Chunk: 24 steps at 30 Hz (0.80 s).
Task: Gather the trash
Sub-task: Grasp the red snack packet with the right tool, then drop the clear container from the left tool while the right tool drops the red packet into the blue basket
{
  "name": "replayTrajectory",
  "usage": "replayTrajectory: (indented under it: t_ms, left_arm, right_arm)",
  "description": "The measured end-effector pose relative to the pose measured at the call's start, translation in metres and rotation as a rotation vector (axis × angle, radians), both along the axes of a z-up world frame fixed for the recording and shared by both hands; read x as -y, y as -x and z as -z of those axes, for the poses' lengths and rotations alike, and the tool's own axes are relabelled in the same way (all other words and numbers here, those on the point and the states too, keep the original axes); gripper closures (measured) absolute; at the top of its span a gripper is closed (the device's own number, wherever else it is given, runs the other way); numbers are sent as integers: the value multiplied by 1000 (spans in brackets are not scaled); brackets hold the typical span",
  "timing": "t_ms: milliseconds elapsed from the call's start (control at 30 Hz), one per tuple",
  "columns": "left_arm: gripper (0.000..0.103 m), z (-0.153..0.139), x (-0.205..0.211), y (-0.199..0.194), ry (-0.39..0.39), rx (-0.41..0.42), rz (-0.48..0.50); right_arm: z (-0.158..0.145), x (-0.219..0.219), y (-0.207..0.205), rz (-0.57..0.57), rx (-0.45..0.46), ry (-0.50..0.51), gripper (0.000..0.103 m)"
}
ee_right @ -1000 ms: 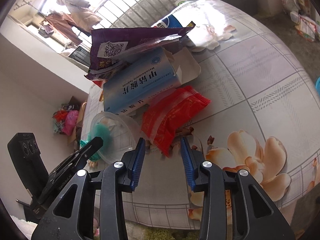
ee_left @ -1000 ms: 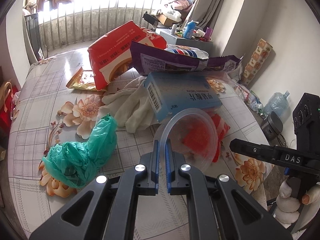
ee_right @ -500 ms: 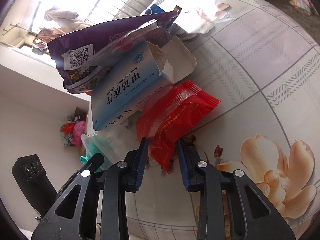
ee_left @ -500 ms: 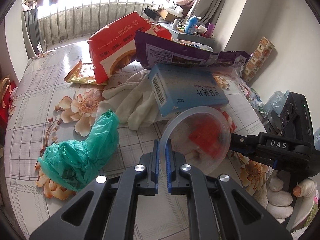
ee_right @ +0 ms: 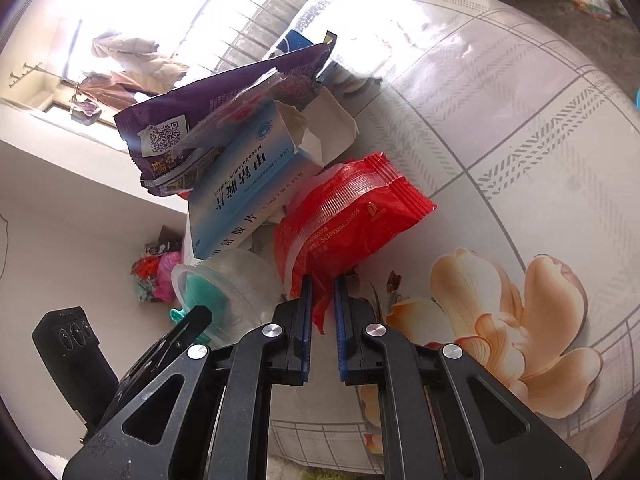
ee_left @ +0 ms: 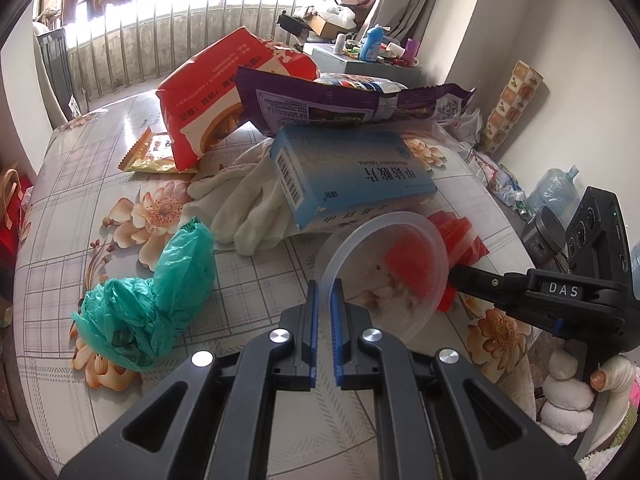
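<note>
I found the table (ee_left: 72, 216), under a floral cloth, carrying a heap of litter toward its far edge: a large red bag (ee_left: 224, 92), a purple bag (ee_left: 320, 100), a blue box (ee_left: 352, 176) and white cloth (ee_left: 248, 200), with a green plastic bag (ee_left: 160, 296) toward its left edge.

My left gripper (ee_left: 325, 296) was pressed together on the rim of a clear plastic container (ee_left: 384, 276), held tilted near the table's right edge.

My right gripper (ee_right: 322, 292) had just been closing, and its jaws pinched the near corner of the red wrapper (ee_right: 352, 220), which lay against the box beside the container.

I judged the grip shallow. The sound course was to confirm the pinch, lift the wrapper clear of the box without dragging the heap, then drop it into the container, keeping that container steady.
</note>
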<state>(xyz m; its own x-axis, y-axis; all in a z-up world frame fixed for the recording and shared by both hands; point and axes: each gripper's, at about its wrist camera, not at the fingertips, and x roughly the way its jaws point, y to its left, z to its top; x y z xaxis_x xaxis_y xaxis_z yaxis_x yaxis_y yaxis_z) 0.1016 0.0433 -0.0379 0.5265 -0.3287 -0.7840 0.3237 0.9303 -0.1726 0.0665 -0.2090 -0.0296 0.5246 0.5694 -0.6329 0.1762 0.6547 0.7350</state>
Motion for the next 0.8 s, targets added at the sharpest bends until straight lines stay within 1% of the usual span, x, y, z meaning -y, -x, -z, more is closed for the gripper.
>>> replayTrajectory:
  t_ms: [200,233,433,633,800]
  left_arm:
    - [98,-6,14,11,-13,8,25]
    - [98,-7,16,13,-13,10,31]
    - [98,-22,41,25,-25,58,86]
    - [98,-40,85,24,-34,109,182]
    - [98,-58,141,17,-29,157,297]
  right_arm:
    - [-6,10,16,31,23,12,95]
    - [-9,14,24,36,31,16,95]
    - [-17,27,43,81,82,47,95]
    - [-30,56,59,173,143,91,95]
    - [-41,96,78,294,194,150,95]
